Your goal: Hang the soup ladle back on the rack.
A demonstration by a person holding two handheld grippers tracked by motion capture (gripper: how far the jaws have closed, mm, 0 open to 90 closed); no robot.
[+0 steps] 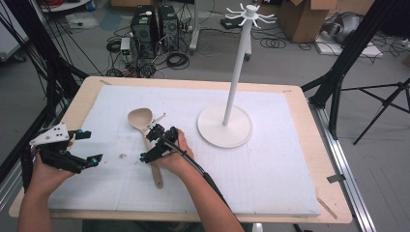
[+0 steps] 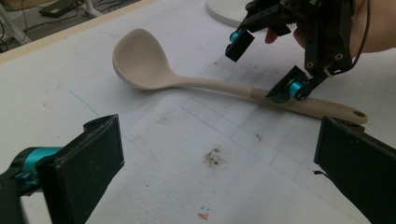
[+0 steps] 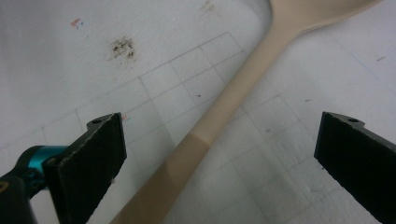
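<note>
Your right hand-held gripper [image 1: 153, 144] hangs over the handle of the ladle [image 1: 146, 137] with its jaws spread wide, one on each side of the handle and neither touching it. In the right gripper view the handle [image 3: 219, 116] runs up between the two black pads, from the bottom edge toward the bowl at the top right, and it lies flat on the white gridded mat [image 3: 187, 60]. From the left gripper view you can see that same right hand-held gripper [image 2: 268, 65] tilted down, its lower teal-tipped finger just beside the handle near the far end, close to the hanging hole; whether it touches the handle I cannot tell.

Your left hand-held gripper [image 1: 87, 147] is well apart from the ladle, over the left part of the mat near the tabletop [image 1: 82, 92] edge. Its jaws are also spread, with nothing between them, and its camera looks across at the ladle [image 2: 154, 70], whose bowl faces up.

The ladle lies on the mat left of the middle, bowl away from you, handle pointing back toward you. A small dark smudge [image 1: 122, 156] marks the mat between your two hand-held grippers. To the right of the ladle stands a white rack [image 1: 237, 72] on a round base [image 1: 212, 130], upright, with short hooks at its top
</note>
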